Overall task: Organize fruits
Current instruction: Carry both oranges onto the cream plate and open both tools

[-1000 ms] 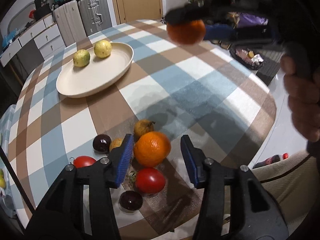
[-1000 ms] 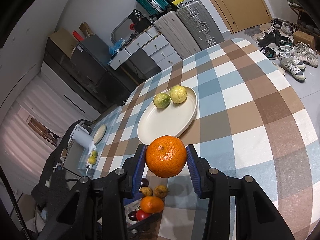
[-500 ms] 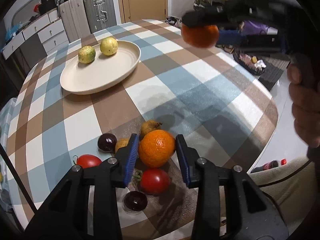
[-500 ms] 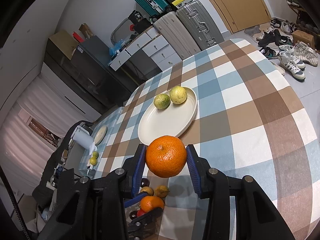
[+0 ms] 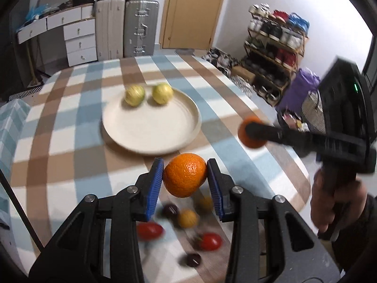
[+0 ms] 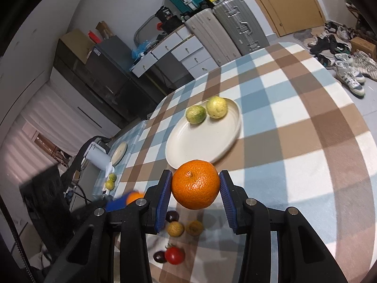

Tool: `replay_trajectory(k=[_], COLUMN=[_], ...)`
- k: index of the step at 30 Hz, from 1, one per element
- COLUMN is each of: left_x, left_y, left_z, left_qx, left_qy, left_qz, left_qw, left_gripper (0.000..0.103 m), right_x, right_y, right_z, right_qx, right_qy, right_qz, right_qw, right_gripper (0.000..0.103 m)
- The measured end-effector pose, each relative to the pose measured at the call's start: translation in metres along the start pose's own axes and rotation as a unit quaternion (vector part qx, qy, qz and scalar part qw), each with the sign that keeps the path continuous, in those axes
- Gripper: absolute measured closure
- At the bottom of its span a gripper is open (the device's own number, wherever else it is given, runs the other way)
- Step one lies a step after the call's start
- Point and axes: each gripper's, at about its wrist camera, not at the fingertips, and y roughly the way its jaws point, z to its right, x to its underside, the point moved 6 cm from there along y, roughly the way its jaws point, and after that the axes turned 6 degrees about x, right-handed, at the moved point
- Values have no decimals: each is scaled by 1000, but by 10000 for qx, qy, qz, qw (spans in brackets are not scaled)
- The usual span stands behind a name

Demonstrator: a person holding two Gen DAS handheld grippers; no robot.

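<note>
My left gripper (image 5: 185, 180) is shut on an orange (image 5: 185, 178) and holds it in the air above the fruit pile. My right gripper (image 6: 195, 191) is shut on a second orange (image 6: 195, 184), also in the air; it shows in the left wrist view (image 5: 252, 132) to the right of the plate. A cream plate (image 5: 150, 129) (image 6: 200, 141) holds two yellow-green citrus fruits (image 5: 134, 95) (image 5: 162, 93). On the cloth below lie red tomatoes (image 5: 149, 231) (image 6: 174, 255), dark plums (image 5: 170, 210) and small yellow fruits (image 6: 175, 228).
The round table has a checked blue, brown and white cloth (image 6: 294, 141). Suitcases (image 5: 141, 27) and a white drawer unit (image 5: 77, 40) stand behind it. A shoe rack (image 5: 273, 47) is at the right. A side stand with a white jug (image 6: 96, 158) is left.
My left gripper has closed on the orange in the pile and lifted it off the table toward the plate. The right gripper has kept holding its orange in the air.
</note>
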Motion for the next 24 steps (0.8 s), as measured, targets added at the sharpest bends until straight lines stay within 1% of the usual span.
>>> replay_trajectory(k=[3,7,9,12,16,18,20,21,24], left_x=[-29,-59,-72,-89,-105,-108,-112,-114,-115], left_y=[2,14,23,42,72,90,107,116,133], left_z=[-27,-65,-85,-111,-136,-148,-160,-166,-173], left_qx=[-71,-146,-118,-70,20,-23,93,129,114], left_qy=[-169,-400,-574,-674,-795,-898,-1060,-1140,-1162], left_qz=[70,93,75,6,-116,-224,-310,-369,-449], left_qw=[9998,9990,9983,9977,9968,9957,9938,9927,9921], left_gripper=[68,68,68,68,68,68,68,68,68], right_x=[-8,-28,-38,-50,-63,-66,-66,-67,-68], right_y=[12,36,54,82,120,140,160,167,185], right_z=[-12,-27,-32,-40,-49,-51,-51,-51,-50], right_qx=[-71,-147,-141,-127,-3,100,251,284,335], right_qy=[-134,-302,-346,-448,-735,-909,-1060,-1105,-1203], right_qz=[26,73,19,-110,-303,-449,-617,-665,-750], right_qw=[9999,9994,9993,9989,9968,9948,9921,9912,9893], right_gripper=[61,61,61,61,61,61,61,61,61])
